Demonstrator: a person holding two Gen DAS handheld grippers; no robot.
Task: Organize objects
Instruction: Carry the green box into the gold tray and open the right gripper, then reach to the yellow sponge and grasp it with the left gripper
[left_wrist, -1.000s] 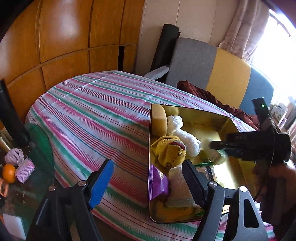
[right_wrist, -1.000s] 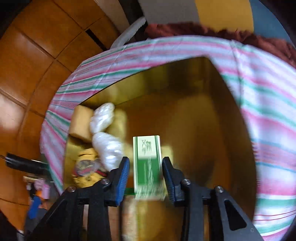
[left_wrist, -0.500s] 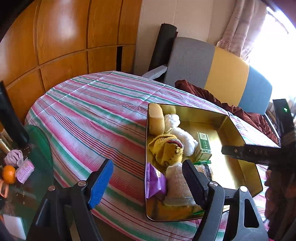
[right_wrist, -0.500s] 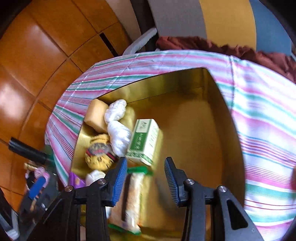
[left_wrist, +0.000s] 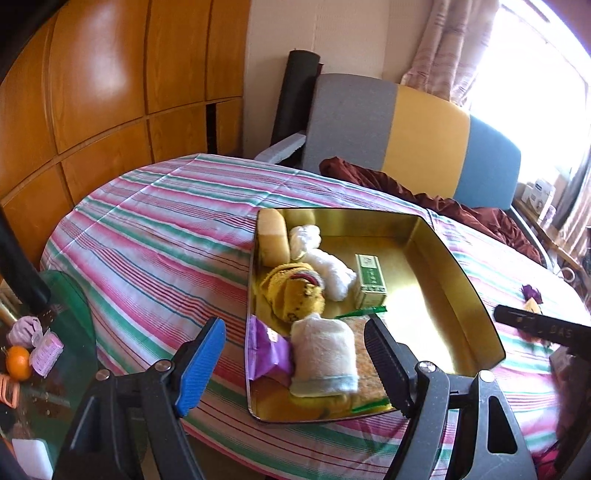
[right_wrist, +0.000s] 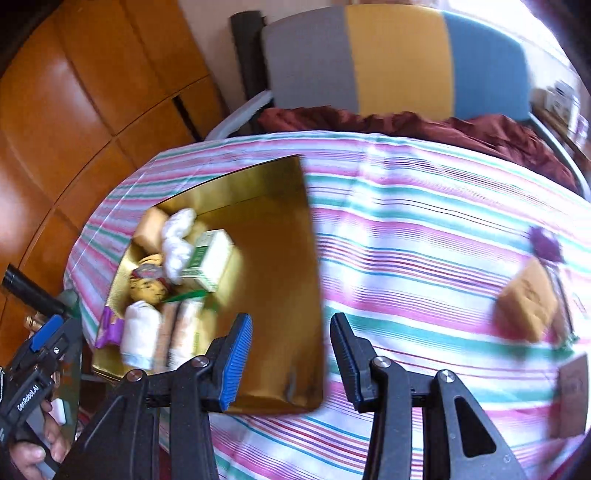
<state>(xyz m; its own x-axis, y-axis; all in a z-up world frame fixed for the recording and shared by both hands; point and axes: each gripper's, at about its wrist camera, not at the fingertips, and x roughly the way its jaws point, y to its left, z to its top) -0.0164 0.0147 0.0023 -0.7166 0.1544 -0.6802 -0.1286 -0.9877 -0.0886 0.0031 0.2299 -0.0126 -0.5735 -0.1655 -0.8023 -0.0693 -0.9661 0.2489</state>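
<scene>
Right tongs empty, spread above striped tablecloth — gold tray beside.

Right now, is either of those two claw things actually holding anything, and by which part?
Nothing is held. The left gripper and the right gripper are both open, with nothing between their fingers.

Glossy gold metal tray sits on striped woven cloth beside polished wood panels.

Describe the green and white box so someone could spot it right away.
On the striped bed sits a gold tray. Inside, the green and white box stands beside fluffy white bundles. It is the only hard-edged carton among soft things.
</scene>
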